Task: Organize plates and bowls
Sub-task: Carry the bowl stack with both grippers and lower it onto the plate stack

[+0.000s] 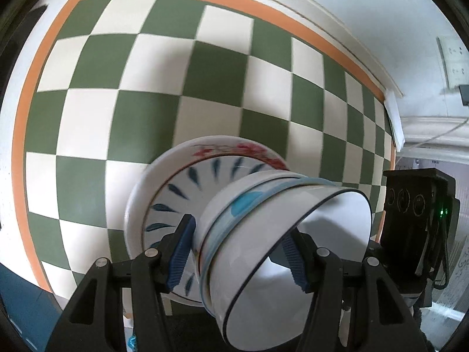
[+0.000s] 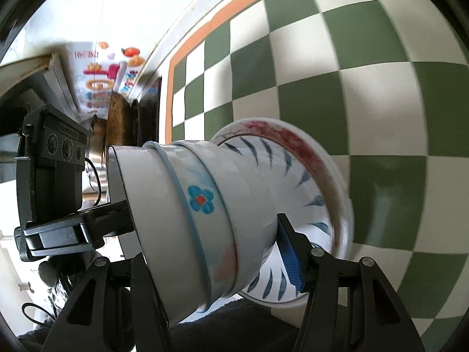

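Checkered cloth (image 1: 152, 94) backs tilted bowl stack (image 1: 263, 234), both grippers (image 1: 237, 252) (image 2: 211, 252) clamping it.

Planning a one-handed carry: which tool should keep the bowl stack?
Left, probably. The left tool visibly spans the bowl stack, one pad inside the top bowl, one at the stack's base. The right tool shows only one pad.

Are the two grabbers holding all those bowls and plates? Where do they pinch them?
Yes. The left gripper and right gripper each pinch the stack of bowls from opposite sides, one blue finger by the plates, the other inside the top bowl.
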Action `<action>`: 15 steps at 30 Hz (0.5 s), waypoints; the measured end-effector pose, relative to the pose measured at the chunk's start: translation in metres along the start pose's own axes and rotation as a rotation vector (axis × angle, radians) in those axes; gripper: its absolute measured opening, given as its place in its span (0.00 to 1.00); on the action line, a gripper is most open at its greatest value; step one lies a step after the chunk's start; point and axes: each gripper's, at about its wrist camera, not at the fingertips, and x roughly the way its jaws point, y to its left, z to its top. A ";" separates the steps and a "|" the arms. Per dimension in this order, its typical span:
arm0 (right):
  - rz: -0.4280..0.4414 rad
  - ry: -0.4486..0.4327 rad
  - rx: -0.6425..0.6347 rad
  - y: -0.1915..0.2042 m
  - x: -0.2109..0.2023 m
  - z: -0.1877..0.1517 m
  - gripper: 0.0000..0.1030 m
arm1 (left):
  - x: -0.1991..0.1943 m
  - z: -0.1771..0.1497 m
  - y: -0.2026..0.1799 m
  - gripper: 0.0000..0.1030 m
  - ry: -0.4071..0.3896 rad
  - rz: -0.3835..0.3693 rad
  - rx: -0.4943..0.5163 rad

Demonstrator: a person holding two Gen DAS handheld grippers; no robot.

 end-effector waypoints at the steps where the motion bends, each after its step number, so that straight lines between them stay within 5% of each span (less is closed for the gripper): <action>1: -0.004 0.013 -0.007 0.002 0.005 0.002 0.57 | 0.001 0.000 0.003 0.54 0.000 -0.001 -0.007; 15: -0.052 0.107 -0.045 -0.004 0.038 0.014 0.57 | 0.021 0.000 0.025 0.54 0.021 -0.020 -0.059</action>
